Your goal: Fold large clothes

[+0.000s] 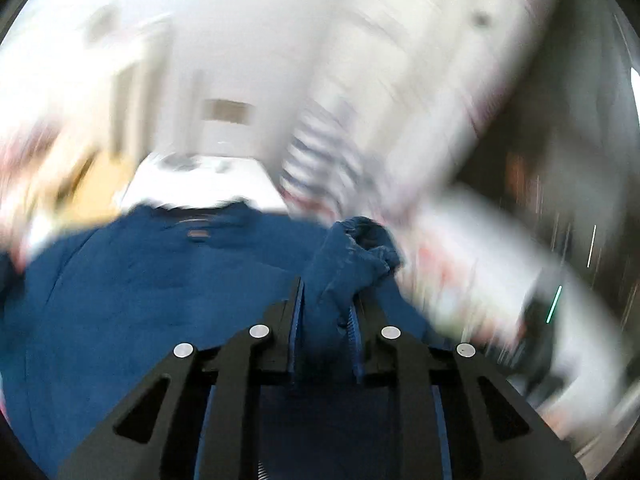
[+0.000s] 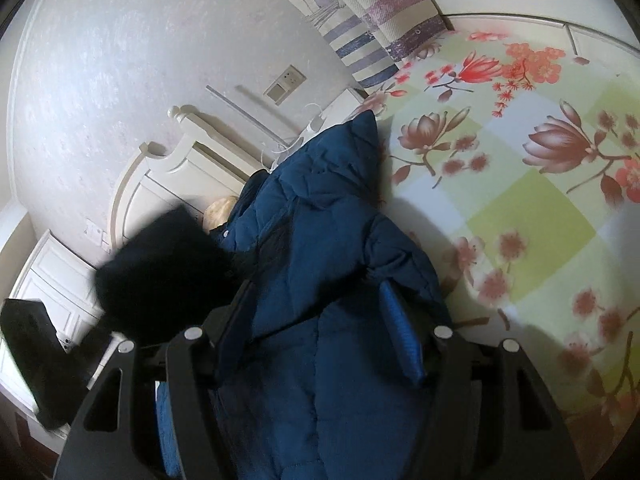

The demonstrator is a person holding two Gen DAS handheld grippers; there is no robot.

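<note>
A dark blue quilted puffer jacket (image 2: 320, 232) lies over a flower-patterned bed sheet (image 2: 520, 168). Its dark fur-trimmed hood (image 2: 160, 272) hangs at the left of the right wrist view. My right gripper (image 2: 316, 304) is shut on a thick bunch of the jacket, which fills the space between the jaws. In the blurred left wrist view the jacket (image 1: 140, 288) spreads out below. My left gripper (image 1: 330, 292) is shut on a fold of it, and a bunched end (image 1: 360, 248) sticks up past the fingertips.
A cream headboard (image 2: 160, 176) and a cream wall (image 2: 100, 80) with a socket (image 2: 286, 84) lie beyond the jacket. A striped curtain (image 2: 360, 52) hangs at the bed's far end. A black device (image 2: 32, 352) sits on a white bedside cabinet at left.
</note>
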